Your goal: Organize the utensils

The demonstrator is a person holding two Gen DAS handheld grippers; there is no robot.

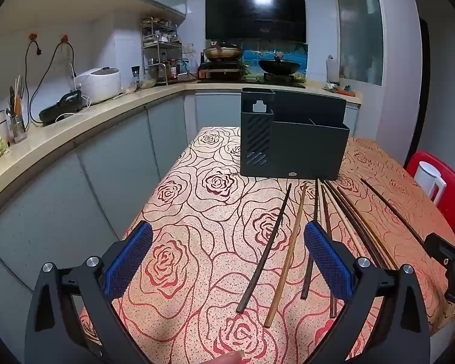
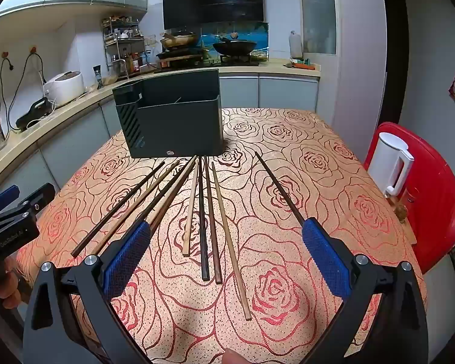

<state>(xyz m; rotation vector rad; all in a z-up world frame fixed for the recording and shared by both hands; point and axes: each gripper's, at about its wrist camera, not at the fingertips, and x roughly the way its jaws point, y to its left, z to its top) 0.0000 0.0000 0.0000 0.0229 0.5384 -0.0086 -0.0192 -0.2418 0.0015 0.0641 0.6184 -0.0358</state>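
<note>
Several wooden chopsticks (image 2: 203, 212) lie fanned out on the rose-patterned tablecloth (image 2: 288, 139), some dark, some light; in the left wrist view the chopsticks (image 1: 285, 251) lie right of centre. Behind them stands a dark grey utensil holder (image 1: 294, 139), also the holder (image 2: 173, 118), with open compartments. My left gripper (image 1: 227, 257) hovers open above the table's near left part, nothing between its blue pads. My right gripper (image 2: 226, 254) is open over the middle chopsticks without touching them. A single dark chopstick (image 2: 279, 188) lies apart on the right.
A red chair (image 2: 433, 200) with a white kettle (image 2: 391, 163) stands right of the table. A kitchen counter (image 1: 75, 130) with a rice cooker (image 1: 100, 85) runs along the left, with a stove and pans behind. A fingertip (image 2: 233, 358) shows at the bottom edge.
</note>
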